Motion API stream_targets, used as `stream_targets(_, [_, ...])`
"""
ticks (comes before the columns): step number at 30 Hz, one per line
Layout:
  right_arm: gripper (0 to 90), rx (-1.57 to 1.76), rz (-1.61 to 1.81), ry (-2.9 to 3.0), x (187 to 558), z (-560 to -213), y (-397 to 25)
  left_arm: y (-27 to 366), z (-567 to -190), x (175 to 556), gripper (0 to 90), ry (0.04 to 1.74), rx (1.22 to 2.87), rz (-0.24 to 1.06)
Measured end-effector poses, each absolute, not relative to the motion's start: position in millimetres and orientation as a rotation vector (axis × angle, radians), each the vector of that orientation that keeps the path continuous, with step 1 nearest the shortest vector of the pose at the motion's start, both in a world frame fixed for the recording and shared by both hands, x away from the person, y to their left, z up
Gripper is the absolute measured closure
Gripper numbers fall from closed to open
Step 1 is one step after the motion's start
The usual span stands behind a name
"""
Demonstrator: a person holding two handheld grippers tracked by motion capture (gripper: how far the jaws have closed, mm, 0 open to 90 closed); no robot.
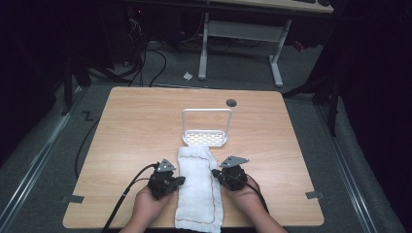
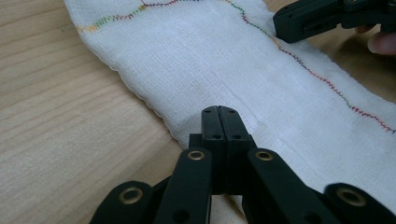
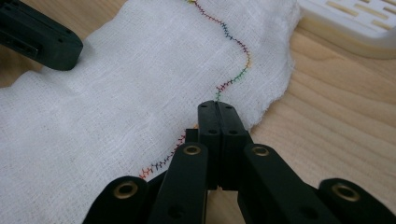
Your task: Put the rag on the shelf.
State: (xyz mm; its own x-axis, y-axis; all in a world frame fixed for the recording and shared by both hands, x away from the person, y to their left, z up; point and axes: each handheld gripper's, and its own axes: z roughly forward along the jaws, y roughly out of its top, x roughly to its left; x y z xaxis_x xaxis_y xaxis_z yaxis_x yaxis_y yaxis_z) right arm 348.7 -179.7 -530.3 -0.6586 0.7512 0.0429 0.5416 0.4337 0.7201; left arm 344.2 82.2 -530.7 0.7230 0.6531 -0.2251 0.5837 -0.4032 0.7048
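Observation:
A white gauze cloth [image 1: 197, 191] with a multicoloured stitched seam lies flat as a long folded strip at the near middle of the wooden table [image 1: 131, 136]. My left gripper [image 1: 182, 180] is at the cloth's left edge and my right gripper [image 1: 214, 173] at its right edge. In the left gripper view the jaws [image 2: 219, 112] are shut, tips over the cloth [image 2: 233, 60] just inside its edge. In the right gripper view the shut jaws [image 3: 217, 106] rest on the stitched seam of the cloth [image 3: 116, 93]. No cloth shows between either pair.
A white slotted rack [image 1: 206, 138] with a tall wire handle stands just beyond the cloth's far end, near its corner [image 3: 355, 23]. A dark round hole [image 1: 231, 102] sits near the far table edge. Tape marks [image 1: 314, 195] flag the near corners. A desk frame and cables lie beyond.

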Motion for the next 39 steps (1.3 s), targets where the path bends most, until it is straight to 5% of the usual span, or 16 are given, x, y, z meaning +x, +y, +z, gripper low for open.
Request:
stream_targets(18, [90.0, 1.093, 1.042, 2.433, 305, -530, -193, 80, -534, 311, 89.5, 0.861, 2.119, 0.046])
stream_targets(22, [89.9, 1.103, 1.048, 2.430, 305, -530, -193, 82, -531, 314, 84.3, 0.867, 2.096, 0.055])
stream_targets(31, [89.4, 1.088, 1.059, 2.434, 306, -530, -194, 88, -525, 371, 51.7, 1.050, 1.930, 0.164])
stream_targets(36, [88.9, 1.080, 1.063, 2.437, 306, -530, -194, 78, -535, 388, 48.0, 1.097, 1.942, 0.157])
stream_targets(39, [88.7, 1.077, 1.063, 2.438, 306, -530, -194, 76, -536, 390, 55.2, 1.102, 1.937, 0.167])
